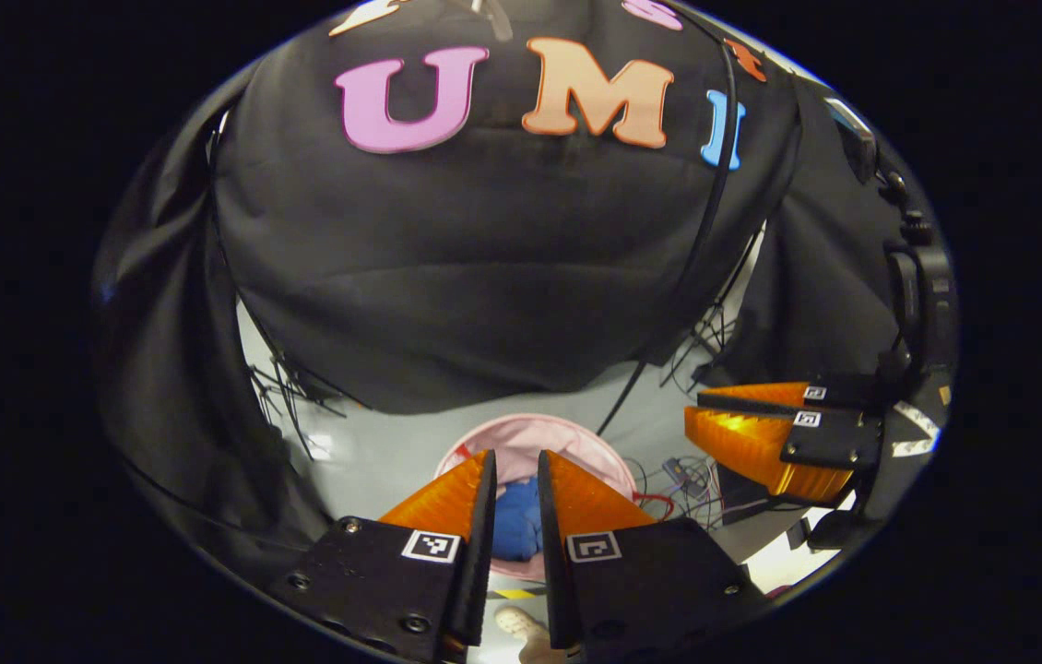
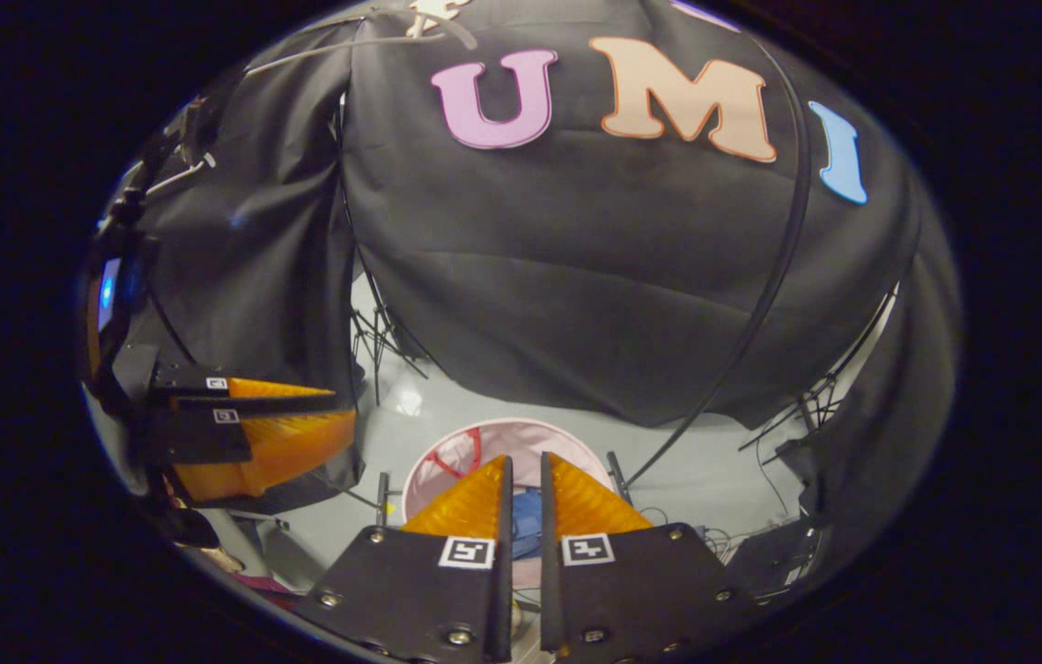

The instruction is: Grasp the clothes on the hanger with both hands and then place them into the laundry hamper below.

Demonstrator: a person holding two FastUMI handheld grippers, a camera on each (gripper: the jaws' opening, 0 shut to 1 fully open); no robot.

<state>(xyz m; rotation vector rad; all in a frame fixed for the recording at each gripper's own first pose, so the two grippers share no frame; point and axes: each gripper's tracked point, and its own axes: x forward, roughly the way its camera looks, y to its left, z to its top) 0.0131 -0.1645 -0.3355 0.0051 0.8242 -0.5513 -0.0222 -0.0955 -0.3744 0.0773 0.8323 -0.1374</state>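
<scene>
A pink laundry hamper (image 1: 576, 433) (image 2: 447, 443) stands on the grey floor below both grippers. Blue clothes (image 1: 516, 521) (image 2: 528, 521) lie inside it, seen through the narrow slit between each gripper's fingers. My left gripper (image 1: 516, 454) hangs above the hamper, its fingers nearly together with nothing between them. My right gripper (image 2: 526, 456) is held the same way over the hamper, holding nothing. Each shows sideways in the other's view, the right gripper (image 1: 692, 410) and the left gripper (image 2: 346, 406), fingers close together. A pale hanger (image 2: 429, 18) sits at the top edge, bare.
Black cloth walls the booth behind and to both sides. A black cable (image 1: 715, 212) hangs down the cloth to the floor. Loose cables (image 1: 687, 470) and stand legs (image 2: 378, 346) lie around the hamper. A shoe (image 1: 521, 627) shows below the left gripper.
</scene>
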